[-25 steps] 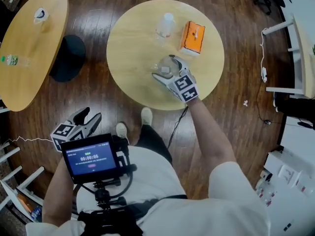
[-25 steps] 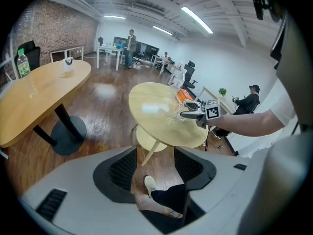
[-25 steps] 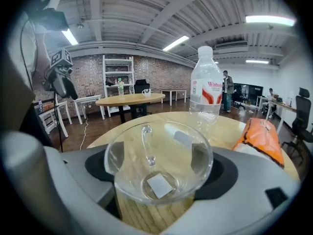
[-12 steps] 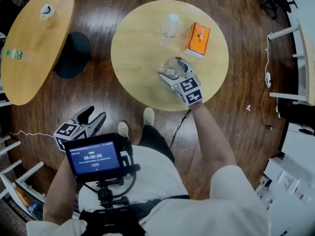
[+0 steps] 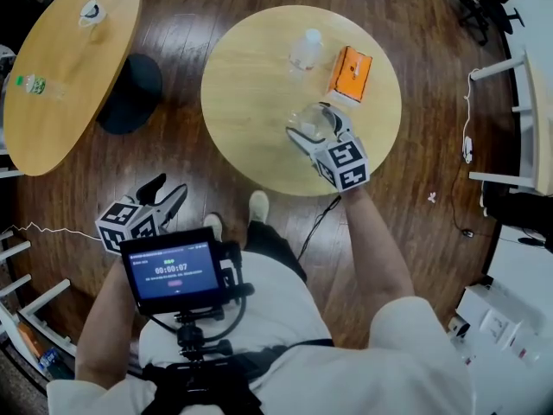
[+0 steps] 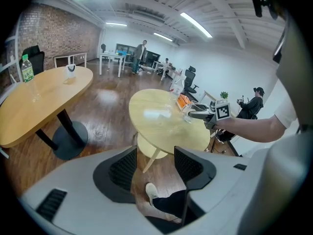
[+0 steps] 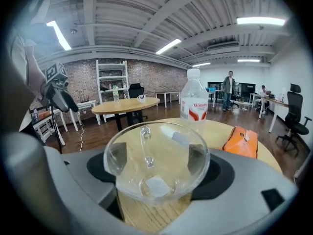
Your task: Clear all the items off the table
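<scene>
1. Head view. On the round pale wooden worktop (image 5: 251,102), three things: a clear plastic water bottle (image 5: 306,50) at the far side, a flat orange packet (image 5: 350,73) just right of it, and a clear bowl-shaped glass cup (image 5: 302,121) nearer, inside the right claw (image 5: 316,126). At the near left, off the worktop and over the dark wood floor (image 5: 186,24), the left claw (image 5: 169,188).
2. Left gripper view. Shows the left claw spread and pinching nothing, with only floor and a pale shoe (image 6: 151,190) between its jaws. Far ahead, the right claw reaching over the worktop.
3. Right gripper view. Shows the right claw's jaws, just now closing in, pinching the glass cup by its two sides, pads against the glass. Cannot tell whether the cup is clear of the wood. Bottle upright just behind the cup, orange packet further right.
4. Progress, as a judgement: barely begun. Nothing off the worktop yet. First item gripped, bottle and packet untouched and left to do.
</scene>
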`<state>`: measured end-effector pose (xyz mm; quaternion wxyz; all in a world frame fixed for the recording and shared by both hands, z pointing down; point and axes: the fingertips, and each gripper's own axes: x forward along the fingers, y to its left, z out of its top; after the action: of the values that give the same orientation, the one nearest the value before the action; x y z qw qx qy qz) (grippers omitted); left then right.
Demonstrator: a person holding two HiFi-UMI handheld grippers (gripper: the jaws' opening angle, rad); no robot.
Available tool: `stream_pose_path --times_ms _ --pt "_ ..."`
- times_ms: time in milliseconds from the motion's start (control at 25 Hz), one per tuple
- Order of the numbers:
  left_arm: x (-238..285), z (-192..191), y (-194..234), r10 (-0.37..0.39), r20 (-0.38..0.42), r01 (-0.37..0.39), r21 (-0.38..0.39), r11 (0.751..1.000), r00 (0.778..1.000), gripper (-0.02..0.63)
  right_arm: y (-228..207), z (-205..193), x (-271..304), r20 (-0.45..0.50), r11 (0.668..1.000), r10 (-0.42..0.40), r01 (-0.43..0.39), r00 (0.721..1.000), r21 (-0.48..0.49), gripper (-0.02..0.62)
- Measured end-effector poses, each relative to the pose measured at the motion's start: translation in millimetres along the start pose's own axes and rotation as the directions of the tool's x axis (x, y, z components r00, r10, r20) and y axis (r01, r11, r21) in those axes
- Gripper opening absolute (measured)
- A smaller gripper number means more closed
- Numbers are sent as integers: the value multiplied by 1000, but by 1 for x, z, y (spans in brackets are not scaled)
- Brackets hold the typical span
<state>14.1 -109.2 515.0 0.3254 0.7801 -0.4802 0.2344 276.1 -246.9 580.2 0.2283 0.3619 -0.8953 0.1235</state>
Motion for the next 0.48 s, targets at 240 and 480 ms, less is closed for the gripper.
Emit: stream_pose_path --times_ms 240,480 --pt "0 13 4 3 64 -1 -22 1000 998 245 7 31 -10 38 1000 5 -5 999 -3 419" --pt "-16 7 17 39 95 -33 -63 997 995 245 33 77 -6 67 996 58 -53 996 -65 419"
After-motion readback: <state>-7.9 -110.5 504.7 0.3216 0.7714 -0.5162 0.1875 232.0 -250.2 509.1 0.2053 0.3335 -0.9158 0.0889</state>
